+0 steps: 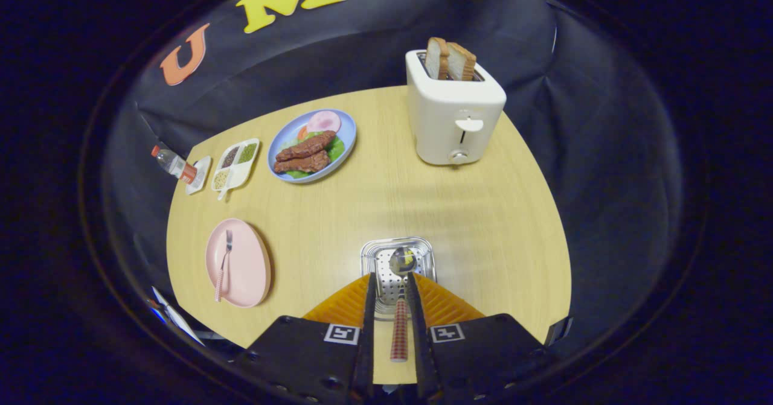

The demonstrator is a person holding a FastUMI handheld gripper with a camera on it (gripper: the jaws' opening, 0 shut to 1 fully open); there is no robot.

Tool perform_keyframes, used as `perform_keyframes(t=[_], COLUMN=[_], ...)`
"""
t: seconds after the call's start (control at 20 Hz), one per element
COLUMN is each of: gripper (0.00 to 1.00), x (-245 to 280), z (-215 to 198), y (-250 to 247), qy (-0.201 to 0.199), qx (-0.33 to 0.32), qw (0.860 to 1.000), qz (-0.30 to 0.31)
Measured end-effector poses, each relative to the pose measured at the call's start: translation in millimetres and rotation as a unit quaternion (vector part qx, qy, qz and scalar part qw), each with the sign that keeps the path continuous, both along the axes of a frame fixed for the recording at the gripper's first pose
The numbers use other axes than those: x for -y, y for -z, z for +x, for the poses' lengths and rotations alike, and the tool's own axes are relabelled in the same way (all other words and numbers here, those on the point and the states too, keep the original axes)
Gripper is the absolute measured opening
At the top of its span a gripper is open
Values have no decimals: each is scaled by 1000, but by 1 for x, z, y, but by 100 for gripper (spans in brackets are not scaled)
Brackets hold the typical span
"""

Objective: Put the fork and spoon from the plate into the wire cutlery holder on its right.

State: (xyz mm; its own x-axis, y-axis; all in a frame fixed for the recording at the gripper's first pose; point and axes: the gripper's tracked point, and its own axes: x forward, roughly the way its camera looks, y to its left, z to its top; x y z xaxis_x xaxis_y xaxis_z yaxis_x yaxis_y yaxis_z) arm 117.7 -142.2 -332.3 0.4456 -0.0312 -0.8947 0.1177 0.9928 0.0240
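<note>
- In the gripper view the spoon (400, 308) lies lengthwise between the two fingers, its long axis running straight ahead along them: the bowl points forward, away from the tongs (391, 279), and the checked handle trails back toward the tongs' body.
- The spoon's bowl sits over the open top of the wire cutlery holder (398, 259), which stands on the table (423, 200) just ahead of the fingertips; whether the bowl touches the holder's rim I cannot tell.
- The fork (223, 265) lies on the pink plate (238, 263), well off to the left of the holder, tines pointing away and its checked handle toward the near edge of the plate.
- Counting: one spoon, one fork, one pink plate, one wire holder.
- Farther back stand one white toaster (454, 112) with two slices of bread (450, 60) poking up, one blue plate of food (313, 145), one divided dish (235, 163) with three compartments of seeds or spices, and one small bottle (174, 165) lying tilted at the table's far left edge.
- The tongs are narrowed almost fully, both fingers pressed against the spoon's handle from either side, gripping it.
</note>
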Motion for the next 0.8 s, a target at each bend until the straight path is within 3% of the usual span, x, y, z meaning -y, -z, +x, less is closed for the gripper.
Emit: perform_keyframes(t=[0.15, 0.4, 0.5, 0.8], gripper=[39, 89, 96, 97], x=[-27, -71, -90, -152], z=[0, 5, 2, -4], y=[-15, -30, -31, -25], qy=[-14, -39, -43, -57], qx=[41, 127, 144, 183], qw=[999, 991, 989, 981], qz=[3, 3, 4, 18])
